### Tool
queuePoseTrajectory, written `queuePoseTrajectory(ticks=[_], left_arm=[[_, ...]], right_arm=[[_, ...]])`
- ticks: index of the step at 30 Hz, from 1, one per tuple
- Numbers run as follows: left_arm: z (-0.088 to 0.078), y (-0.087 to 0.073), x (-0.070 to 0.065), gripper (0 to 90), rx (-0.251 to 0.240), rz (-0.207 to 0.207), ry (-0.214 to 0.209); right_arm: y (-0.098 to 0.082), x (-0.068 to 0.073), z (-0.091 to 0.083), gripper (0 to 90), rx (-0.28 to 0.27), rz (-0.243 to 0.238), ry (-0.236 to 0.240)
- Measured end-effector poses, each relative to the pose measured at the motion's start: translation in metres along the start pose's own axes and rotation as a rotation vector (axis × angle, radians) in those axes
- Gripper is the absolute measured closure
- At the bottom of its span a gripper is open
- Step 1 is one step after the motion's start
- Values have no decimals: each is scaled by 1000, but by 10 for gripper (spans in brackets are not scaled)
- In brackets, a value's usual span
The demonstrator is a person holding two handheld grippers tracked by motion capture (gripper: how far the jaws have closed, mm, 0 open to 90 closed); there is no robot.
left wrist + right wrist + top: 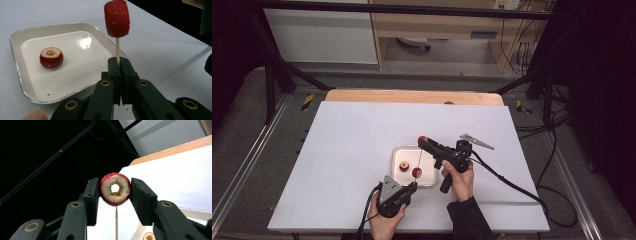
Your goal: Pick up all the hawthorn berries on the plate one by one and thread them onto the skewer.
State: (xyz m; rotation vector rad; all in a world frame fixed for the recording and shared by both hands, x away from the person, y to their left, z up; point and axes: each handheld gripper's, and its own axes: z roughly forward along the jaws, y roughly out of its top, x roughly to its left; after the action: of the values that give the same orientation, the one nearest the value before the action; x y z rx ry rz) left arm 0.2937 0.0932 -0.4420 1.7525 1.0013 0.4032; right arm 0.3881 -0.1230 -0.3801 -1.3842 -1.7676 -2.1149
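My left gripper (413, 186) (119, 60) is shut on the lower end of a thin wooden skewer (117, 48) that stands upright beside the tray. A red fruit piece (117, 18) (416, 172) is threaded on the skewer. Just above the skewer's tip, my right gripper (422, 140) (115, 188) is shut on a cored red fruit ring (115, 189), whose hole faces the camera. The skewer (116, 223) shows below the ring. Another cored red piece (51, 57) (403, 165) lies on the white foil-rimmed tray (15, 58) (398, 150).
The tray sits near the front middle of a white table top (352, 150). A wooden strip (412, 96) runs along the table's far edge. Black frame bars (272, 75) stand at the back corners. A cable (512, 185) trails from the right gripper across the table's right side.
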Motion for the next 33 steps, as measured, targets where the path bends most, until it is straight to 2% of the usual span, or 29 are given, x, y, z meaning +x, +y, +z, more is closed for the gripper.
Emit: queuePoseTrajectory(ticks=[11, 22, 33], left_arm=[[0, 0, 1, 885, -1, -1, 3], [-1, 0, 4, 885, -13, -18, 5], [0, 2, 2, 885, -19, -10, 7]], right_arm=[[0, 1, -1, 599, -4, 3, 7], [0, 1, -1, 599, -2, 4, 11], [-3, 1, 0, 599, 11, 16, 19]])
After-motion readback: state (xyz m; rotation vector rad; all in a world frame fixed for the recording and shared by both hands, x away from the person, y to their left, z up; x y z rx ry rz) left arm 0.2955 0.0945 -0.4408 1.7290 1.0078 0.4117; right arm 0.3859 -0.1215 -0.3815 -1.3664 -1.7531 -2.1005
